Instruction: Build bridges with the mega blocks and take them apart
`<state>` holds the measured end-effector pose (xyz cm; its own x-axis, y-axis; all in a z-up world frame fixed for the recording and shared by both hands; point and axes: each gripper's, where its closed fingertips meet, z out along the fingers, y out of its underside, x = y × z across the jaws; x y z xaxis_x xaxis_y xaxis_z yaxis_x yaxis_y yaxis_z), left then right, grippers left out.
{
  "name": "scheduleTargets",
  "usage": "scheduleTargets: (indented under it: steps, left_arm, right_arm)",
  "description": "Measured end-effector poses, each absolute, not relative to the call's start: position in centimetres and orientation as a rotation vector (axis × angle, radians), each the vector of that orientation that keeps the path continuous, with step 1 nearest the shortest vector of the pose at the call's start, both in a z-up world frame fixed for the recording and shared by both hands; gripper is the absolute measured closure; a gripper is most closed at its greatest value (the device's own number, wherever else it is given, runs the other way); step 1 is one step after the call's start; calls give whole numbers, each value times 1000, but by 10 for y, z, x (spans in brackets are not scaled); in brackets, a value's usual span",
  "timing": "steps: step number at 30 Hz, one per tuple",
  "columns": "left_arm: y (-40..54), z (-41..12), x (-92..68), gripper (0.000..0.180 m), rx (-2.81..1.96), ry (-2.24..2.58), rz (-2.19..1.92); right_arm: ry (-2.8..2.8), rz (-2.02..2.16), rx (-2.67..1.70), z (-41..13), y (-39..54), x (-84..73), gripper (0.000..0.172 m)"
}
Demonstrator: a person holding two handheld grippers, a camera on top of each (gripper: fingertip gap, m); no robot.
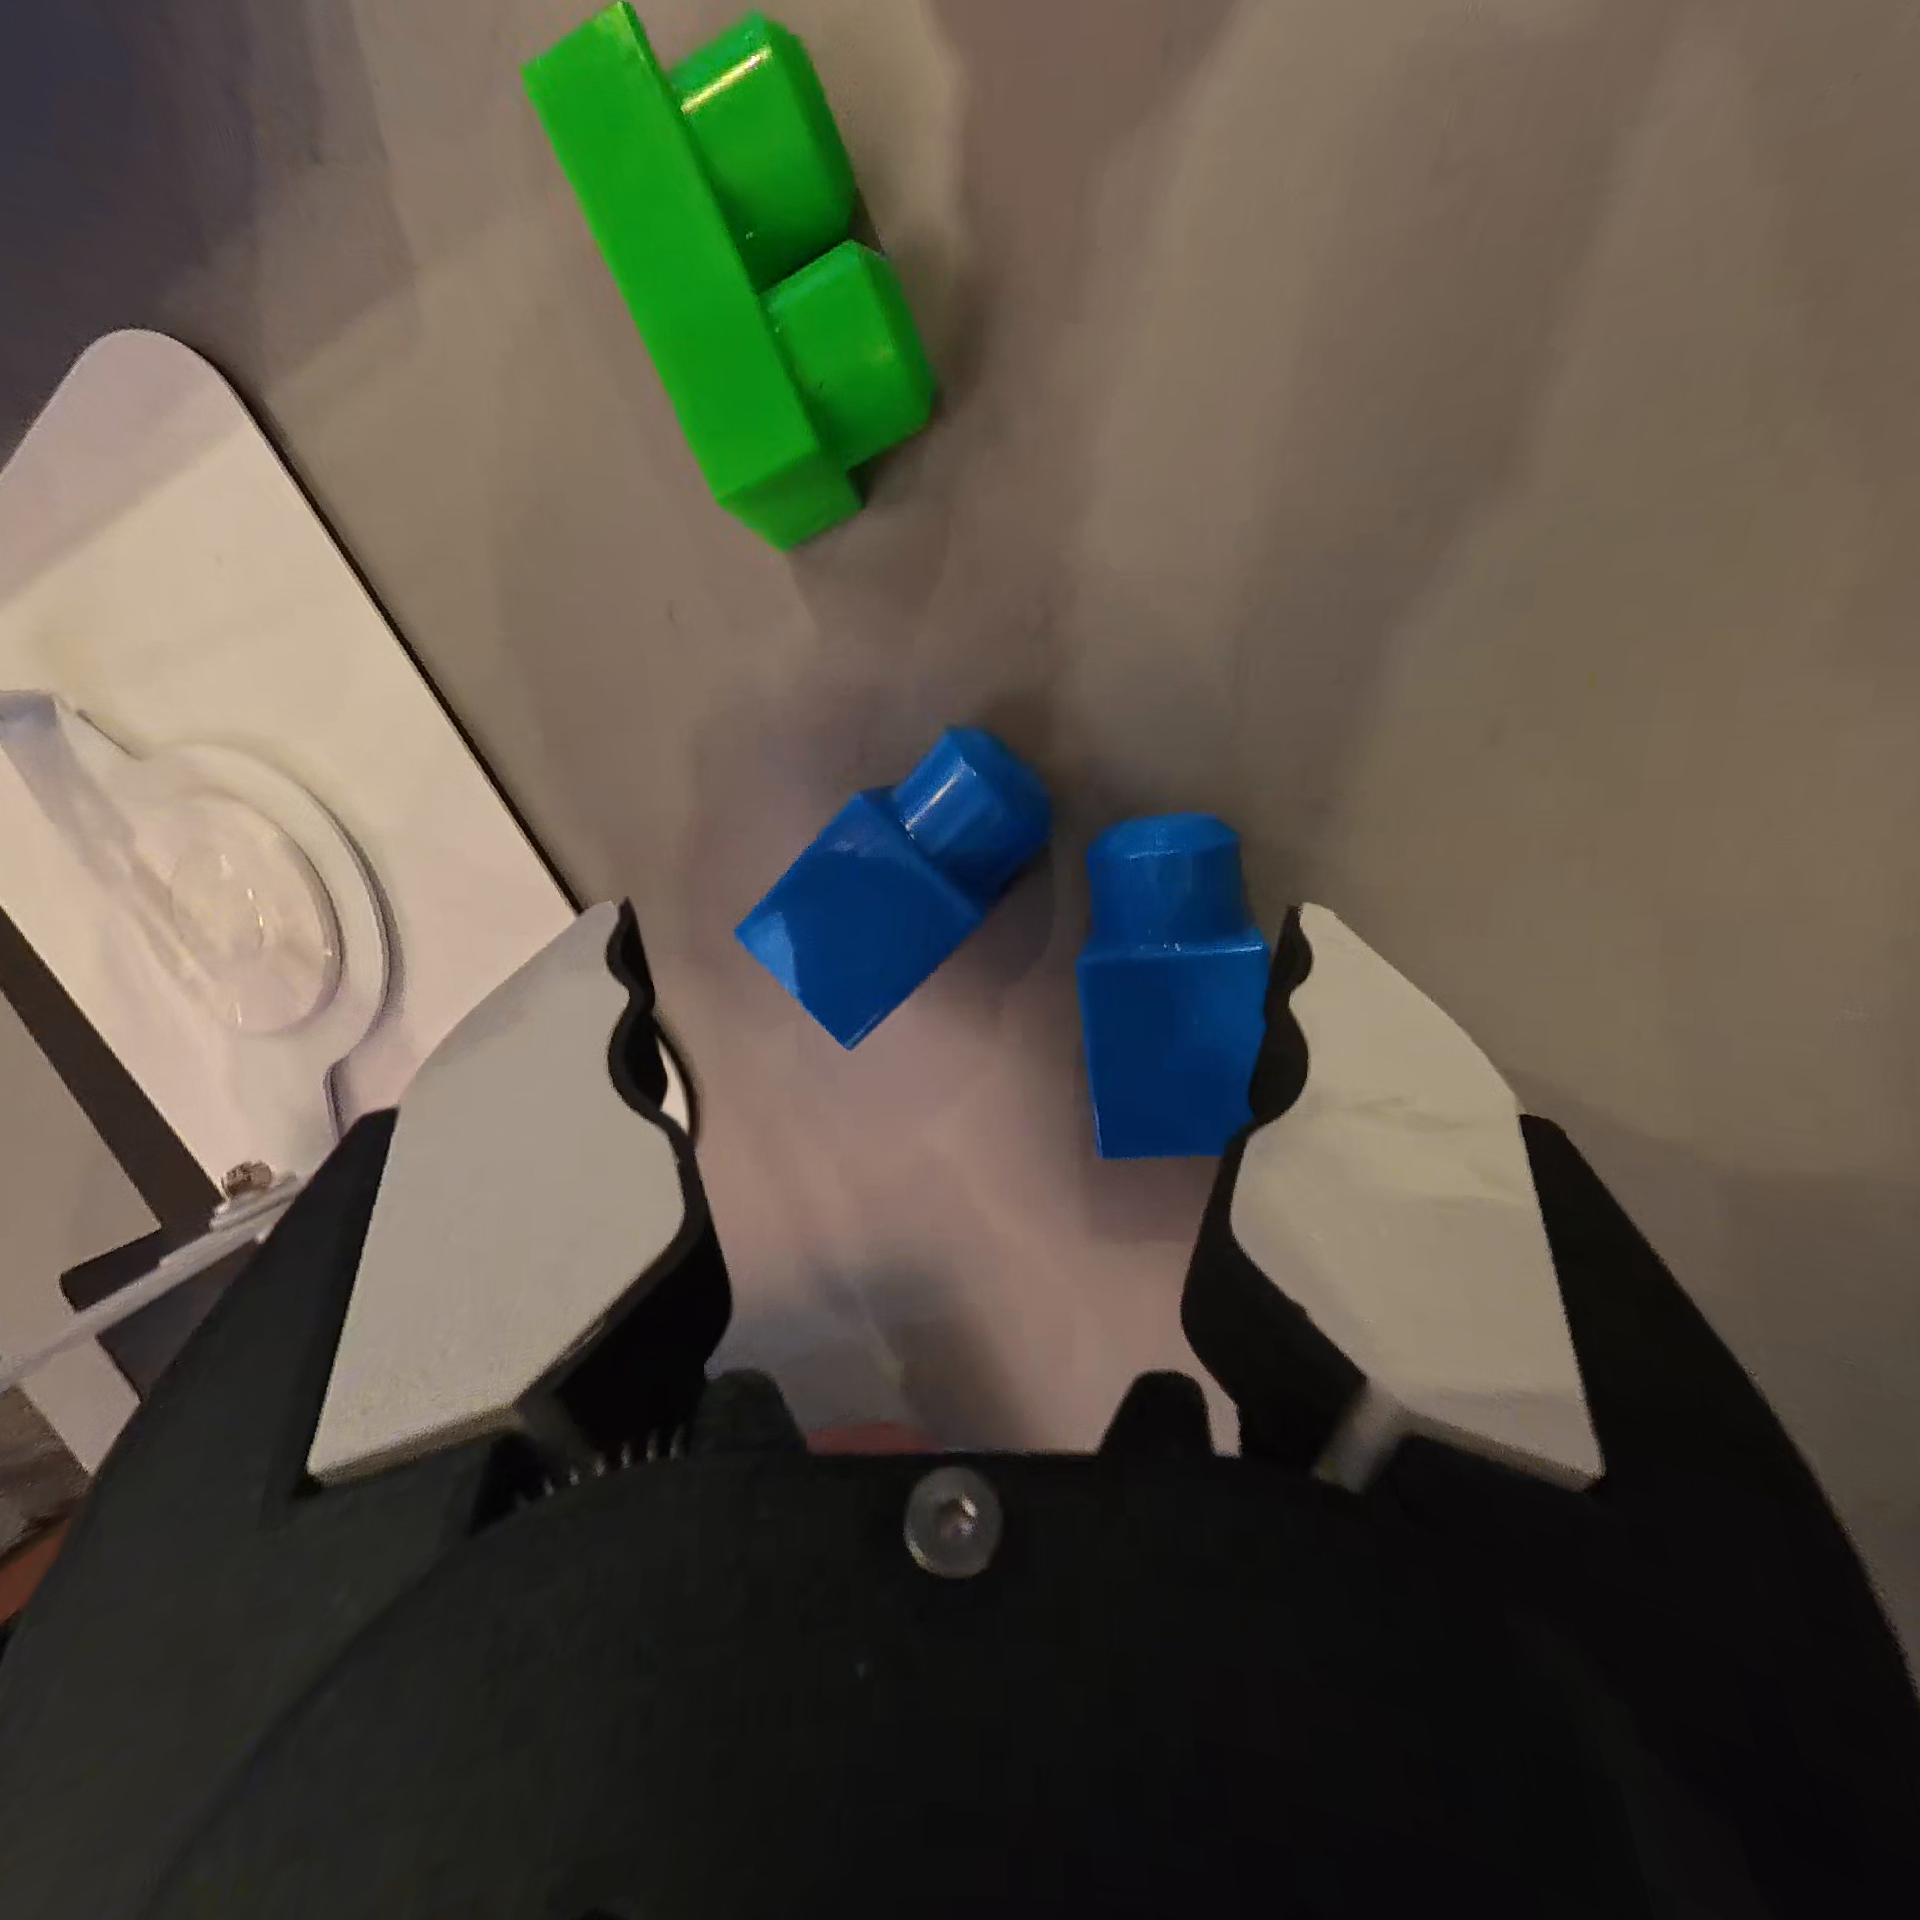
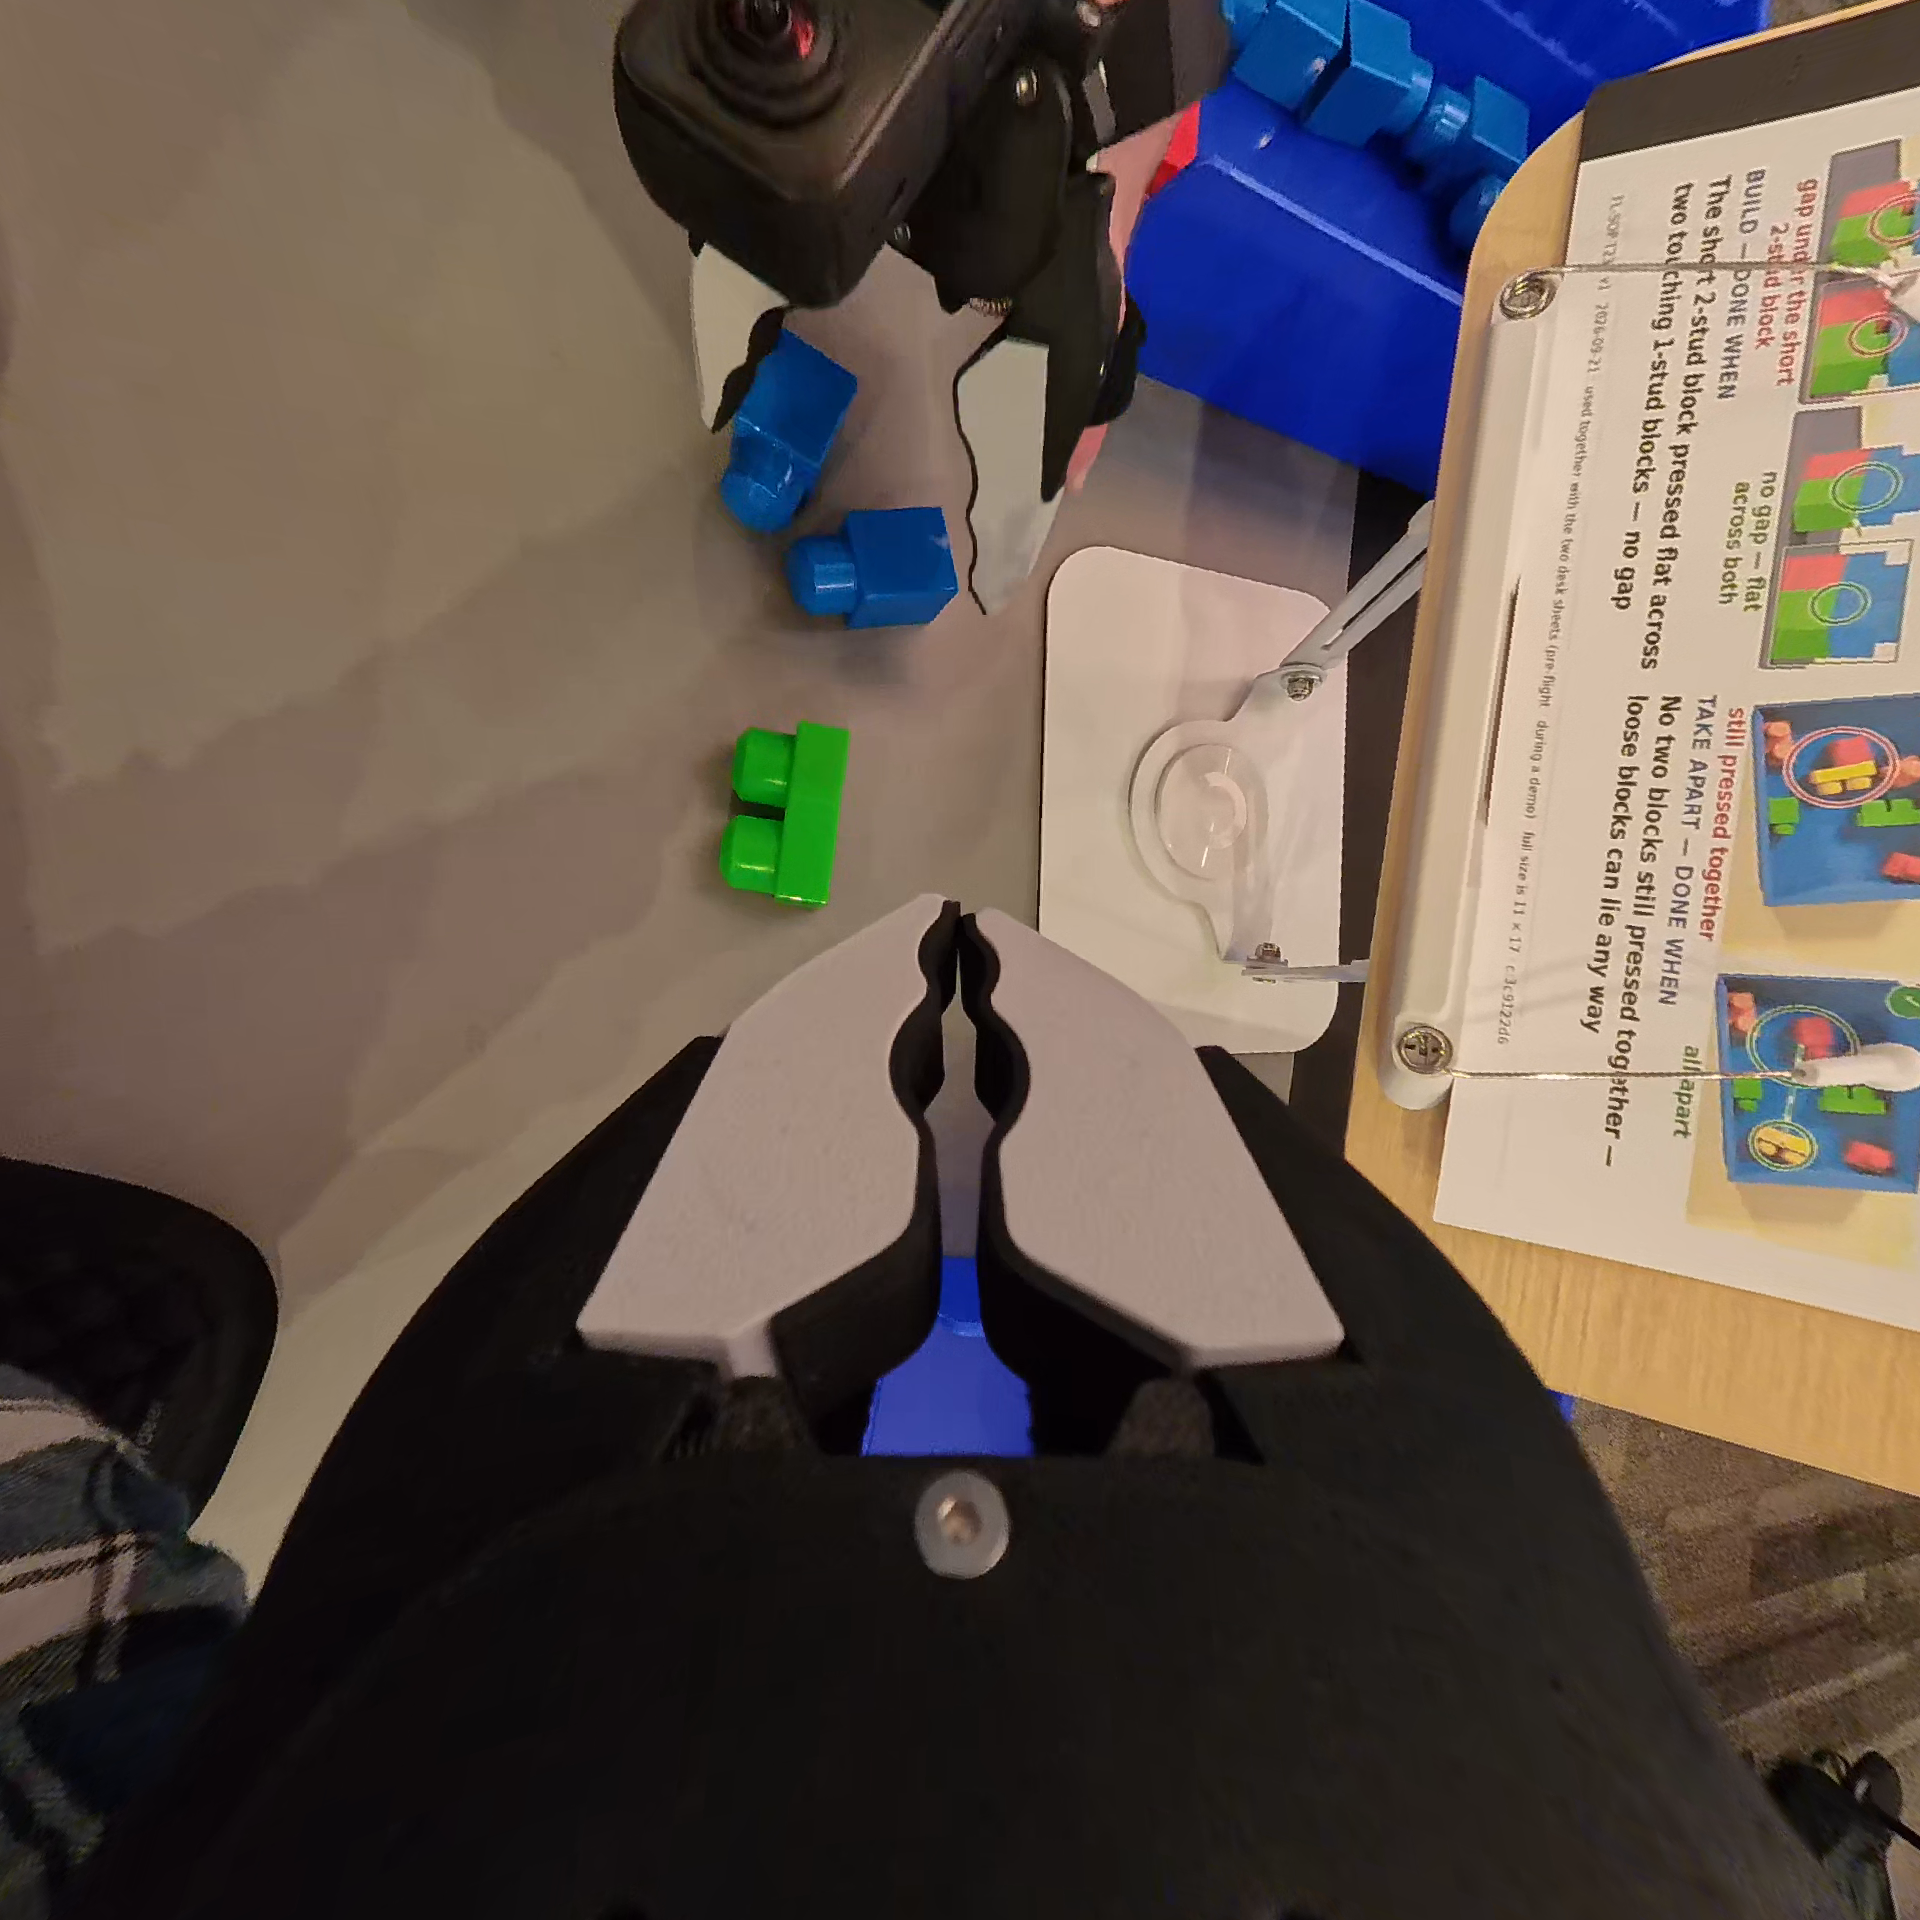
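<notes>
My left gripper (image 1: 961,914) is open wide and low over the grey table. Two blue one-stud blocks lie on their sides between its fingers: one (image 1: 883,925) in the middle, touching neither pad, the other (image 1: 1169,1018) right against the right pad. A green two-stud block (image 1: 707,291) lies on its side farther ahead. The right wrist view shows the same left gripper (image 2: 852,499) open over the two blue blocks (image 2: 790,416) (image 2: 883,566), with the green block (image 2: 790,816) closer. My right gripper (image 2: 958,914) is shut, with nothing between its tips, just short of the green block.
A white stand base (image 2: 1174,644) sits right of the blocks and also shows in the left wrist view (image 1: 208,727). A blue bin (image 2: 1278,270) with blue blocks stands at the back right. A wooden board with an instruction sheet (image 2: 1662,727) is at the right. The gap from one gripper's tips to the other's is roughly 20 cm.
</notes>
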<state>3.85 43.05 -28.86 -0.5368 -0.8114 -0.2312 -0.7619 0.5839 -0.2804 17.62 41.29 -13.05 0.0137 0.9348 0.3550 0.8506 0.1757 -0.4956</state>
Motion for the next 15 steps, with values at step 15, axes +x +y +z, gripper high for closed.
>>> scheduleTargets:
  steps: [15]
  left_arm:
    - [435, -305, 4, 92, -1494, 2625, -151]
  right_arm:
    - [-1839, 176, -1685, -130, 412, 178, 172]
